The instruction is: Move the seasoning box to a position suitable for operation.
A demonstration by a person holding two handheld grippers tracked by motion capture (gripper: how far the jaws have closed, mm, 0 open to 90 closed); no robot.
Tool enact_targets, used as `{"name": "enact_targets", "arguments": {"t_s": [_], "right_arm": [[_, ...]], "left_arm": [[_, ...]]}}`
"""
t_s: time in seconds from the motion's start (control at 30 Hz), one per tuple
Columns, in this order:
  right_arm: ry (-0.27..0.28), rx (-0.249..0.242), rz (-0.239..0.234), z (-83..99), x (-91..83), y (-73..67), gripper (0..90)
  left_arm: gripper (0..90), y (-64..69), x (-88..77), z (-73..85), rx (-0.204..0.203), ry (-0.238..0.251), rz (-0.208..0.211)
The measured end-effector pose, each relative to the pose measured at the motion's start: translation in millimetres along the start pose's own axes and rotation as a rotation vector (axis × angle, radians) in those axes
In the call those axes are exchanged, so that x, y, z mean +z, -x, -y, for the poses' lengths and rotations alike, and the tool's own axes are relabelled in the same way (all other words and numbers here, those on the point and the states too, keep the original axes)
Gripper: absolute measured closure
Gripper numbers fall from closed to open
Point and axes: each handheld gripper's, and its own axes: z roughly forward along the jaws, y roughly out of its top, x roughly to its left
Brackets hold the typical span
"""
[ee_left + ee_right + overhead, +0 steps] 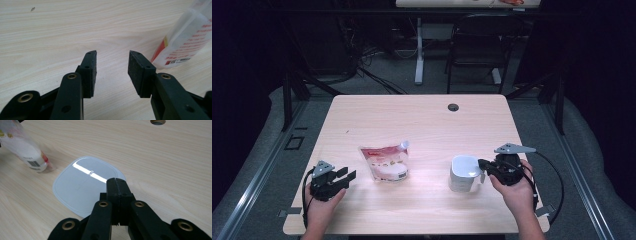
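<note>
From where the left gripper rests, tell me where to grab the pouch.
Grip the pouch at its flat top seam near the spout corner, coming in from its left side, where the left gripper waits with jaws open on bare table. The seam looks thin enough to pinch; the bulging lower body would likely slip. The pouch leans, so approach low and level.

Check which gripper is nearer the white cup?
Right. The right gripper, fingers shut, sits at the white cup, over its lidded top's edge. The left gripper, open, is far across, beyond the pouch.
</note>
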Motion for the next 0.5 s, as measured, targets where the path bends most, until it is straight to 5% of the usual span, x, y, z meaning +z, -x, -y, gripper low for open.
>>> {"name": "enact_targets", "arguments": {"t_s": [0.5], "right_arm": [[0.001, 0.001, -0.002, 3.3, 2.9, 0.5, 90.0]], "left_arm": [[58.8, -0.9, 0.4, -0.5, 0.002, 0.0, -0.001]]}}
